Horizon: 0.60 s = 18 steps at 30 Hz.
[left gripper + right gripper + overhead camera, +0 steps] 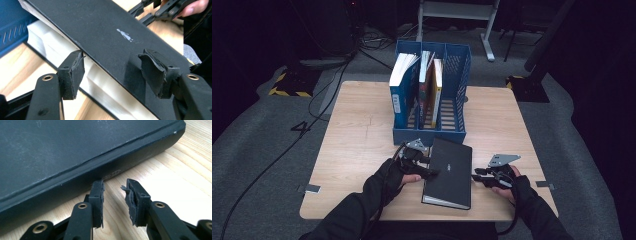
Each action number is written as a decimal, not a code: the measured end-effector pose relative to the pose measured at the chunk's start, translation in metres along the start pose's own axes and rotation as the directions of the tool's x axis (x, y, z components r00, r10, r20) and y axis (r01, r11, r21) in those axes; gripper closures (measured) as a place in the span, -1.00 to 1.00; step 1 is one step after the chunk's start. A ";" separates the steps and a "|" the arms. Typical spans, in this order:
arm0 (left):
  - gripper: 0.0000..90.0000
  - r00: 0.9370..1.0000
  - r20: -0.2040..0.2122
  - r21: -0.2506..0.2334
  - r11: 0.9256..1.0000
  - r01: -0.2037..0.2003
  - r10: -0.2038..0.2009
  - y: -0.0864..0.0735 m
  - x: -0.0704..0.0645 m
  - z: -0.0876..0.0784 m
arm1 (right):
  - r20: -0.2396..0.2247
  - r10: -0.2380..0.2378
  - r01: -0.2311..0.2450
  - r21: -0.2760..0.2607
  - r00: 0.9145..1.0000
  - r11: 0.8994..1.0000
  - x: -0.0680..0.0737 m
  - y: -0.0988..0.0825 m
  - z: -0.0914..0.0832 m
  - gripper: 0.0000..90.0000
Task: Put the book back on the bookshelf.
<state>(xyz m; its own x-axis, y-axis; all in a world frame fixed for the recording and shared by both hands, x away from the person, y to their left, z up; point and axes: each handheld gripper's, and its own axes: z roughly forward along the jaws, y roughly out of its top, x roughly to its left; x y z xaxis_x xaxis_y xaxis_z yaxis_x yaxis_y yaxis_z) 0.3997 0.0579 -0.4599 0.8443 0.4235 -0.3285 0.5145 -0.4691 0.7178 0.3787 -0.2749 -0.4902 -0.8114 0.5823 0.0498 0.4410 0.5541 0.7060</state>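
— Wood grain first: what does the table [362, 150] look like?

— Pale, squarish, with rounded corners and a light grain running across it. Around it the floor is grey carpet, with cables trailing over it.

— And the black book [448, 172]?

— Thick hardback, matt black cover with faint scuffs and a small pale figure printed on it. It lies flat at the near edge of the table, just in front of the blue file rack [457, 75]. Its page block is white and slightly wavy; the front cover is lifted a little off the pages on the left side.

— What is in the rack?

— It is blue plastic with slotted walls and three compartments. The left one holds an upright blue book [401, 92] with white pages. The middle one holds a few thinner books [431, 87], one with a yellow and red cover. The right one has nothing standing in it.

— The left gripper [113, 71]?

— Its jaws are spread, with worn black rubber pads. One pad sits under the raised cover edge, the other over the cover; neither presses it.

— The right gripper [115, 197]?

— Jaws apart with a narrow gap, pads frayed, pointing at the book's spine. One pad tip is at the spine; I cannot tell if it touches. Nothing is between them.
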 end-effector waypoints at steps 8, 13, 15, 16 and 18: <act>-0.34 0.997 0.030 0.025 0.997 0.069 -0.070 -0.001 0.007 0.017 | 0.002 0.004 -0.004 -0.008 1.000 1.000 0.000 0.000 0.001 0.50; -0.33 0.996 0.062 0.011 0.998 0.057 -0.057 0.010 0.004 0.020 | 0.006 0.000 0.000 -0.009 1.000 1.000 0.000 0.000 0.001 0.48; -0.29 0.996 0.071 0.009 0.998 0.061 -0.062 0.012 0.005 0.020 | 0.009 0.002 -0.002 -0.014 1.000 1.000 0.000 0.000 0.000 0.48; -0.25 0.994 0.083 0.019 0.997 0.070 -0.071 0.013 0.007 0.020 | 0.015 0.004 -0.004 -0.017 1.000 1.000 0.000 0.001 -0.001 0.46; -0.10 0.993 0.101 -0.014 0.997 0.070 -0.068 0.014 0.008 0.016 | 0.014 0.018 -0.017 -0.026 1.000 1.000 -0.001 0.001 -0.001 0.44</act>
<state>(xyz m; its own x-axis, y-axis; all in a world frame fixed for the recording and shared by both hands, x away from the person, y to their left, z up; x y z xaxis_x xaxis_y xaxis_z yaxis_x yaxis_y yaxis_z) 0.4162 0.0426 -0.4619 0.8179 0.3741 -0.4371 0.5703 -0.4271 0.7017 0.3798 -0.2756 -0.4887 -0.7979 0.6005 0.0522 0.4450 0.5285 0.7229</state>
